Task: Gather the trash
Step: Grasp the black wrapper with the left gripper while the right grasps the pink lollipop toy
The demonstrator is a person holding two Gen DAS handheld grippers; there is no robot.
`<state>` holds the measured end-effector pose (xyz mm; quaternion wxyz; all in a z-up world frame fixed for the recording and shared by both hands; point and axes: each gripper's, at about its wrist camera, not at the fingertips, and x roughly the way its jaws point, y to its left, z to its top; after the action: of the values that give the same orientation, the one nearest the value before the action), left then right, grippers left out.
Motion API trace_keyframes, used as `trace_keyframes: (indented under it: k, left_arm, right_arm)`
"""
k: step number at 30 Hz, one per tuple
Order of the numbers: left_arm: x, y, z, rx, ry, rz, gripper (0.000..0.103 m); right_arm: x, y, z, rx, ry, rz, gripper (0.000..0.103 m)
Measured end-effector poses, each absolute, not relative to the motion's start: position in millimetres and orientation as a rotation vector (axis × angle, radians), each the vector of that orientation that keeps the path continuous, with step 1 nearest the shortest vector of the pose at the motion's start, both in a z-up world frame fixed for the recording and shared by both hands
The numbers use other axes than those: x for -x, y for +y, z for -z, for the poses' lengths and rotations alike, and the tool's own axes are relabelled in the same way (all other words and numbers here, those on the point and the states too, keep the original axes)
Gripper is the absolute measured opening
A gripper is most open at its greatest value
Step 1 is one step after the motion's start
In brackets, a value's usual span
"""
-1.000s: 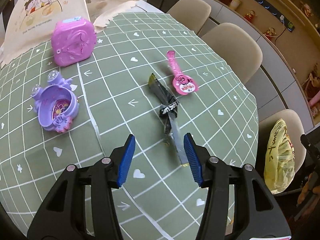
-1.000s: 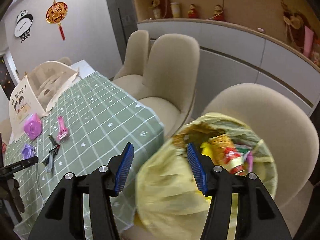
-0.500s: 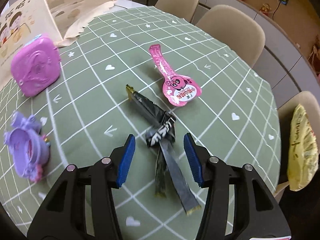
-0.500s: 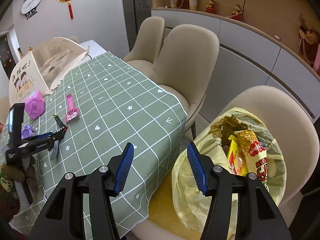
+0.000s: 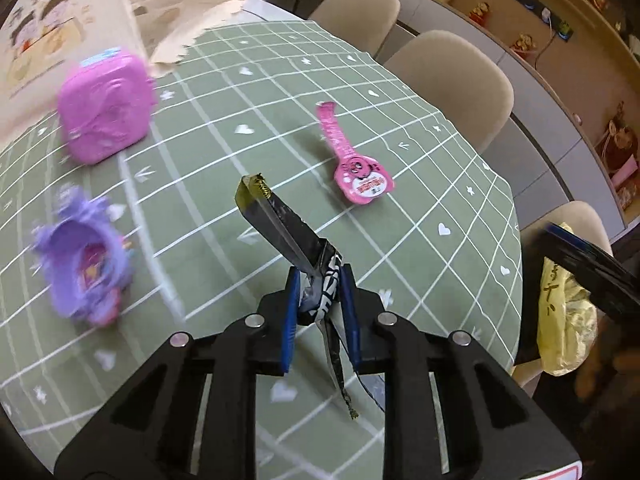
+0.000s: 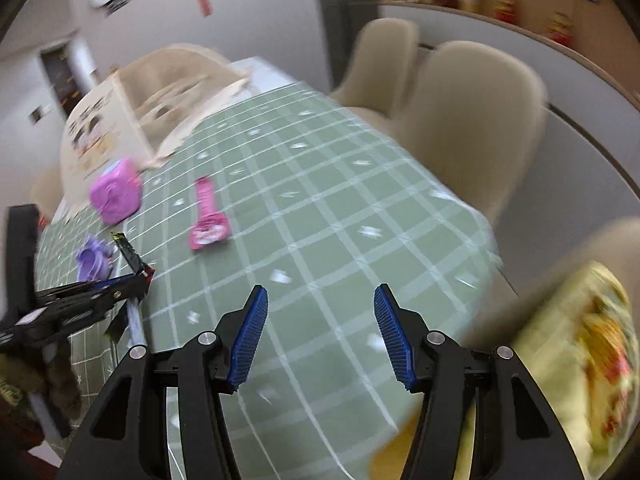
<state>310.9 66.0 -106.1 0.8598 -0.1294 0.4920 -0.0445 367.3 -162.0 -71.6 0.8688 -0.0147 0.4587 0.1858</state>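
left gripper (image 5: 319,294): closing, pads pinching black wrapper (image 5: 280,224) at lower centre of frame | right gripper (image 6: 320,334): wide apart, empty, over green tablecloth (image 6: 340,208) | pink wrapper (image 5: 354,168): right of centre on the cloth

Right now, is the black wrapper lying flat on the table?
No, it's lifted. The left gripper is closing on the black wrapper's middle; one end sticks up off the table, and the other ends dangle below.
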Motion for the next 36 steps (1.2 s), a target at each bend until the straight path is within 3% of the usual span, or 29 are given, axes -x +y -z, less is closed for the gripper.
trace_keyframes:
  k: [11,25,27,29,31,36]
  left_arm:
    - [-275.1,100.8,84.9,0.29,1.044,-0.038,0.019]
    - [-264.1,116.4,82.6,0.317,1.043,-0.061,0.019]
    - [-263.1,115.0,83.2,0.321,1.046,-0.055,0.019]
    - [-262.4,113.0,83.1,0.321,1.046,-0.047,0.019]
    - [-262.4,112.3,83.4,0.321,1.047,-0.036,0.019]
    - [-257.5,107.6,80.7,0.318,1.04,-0.016,0.019]
  right_arm:
    - [-428.0,-44.6,110.8,0.164,0.961,-0.609,0.053]
    - [-439.2,-28.9,138.4,0.214,1.024,-0.607,0.053]
    - [-432.0,-27.3,138.2,0.244,1.014,-0.609,0.047]
    - [-426.8,-27.5,136.9,0.253,1.02,-0.614,0.026]
    - [-422.3,-30.4,132.1,0.263,1.006,-0.606,0.016]
    - [-409.9,-45.0,105.6,0.225,0.947,-0.597,0.014]
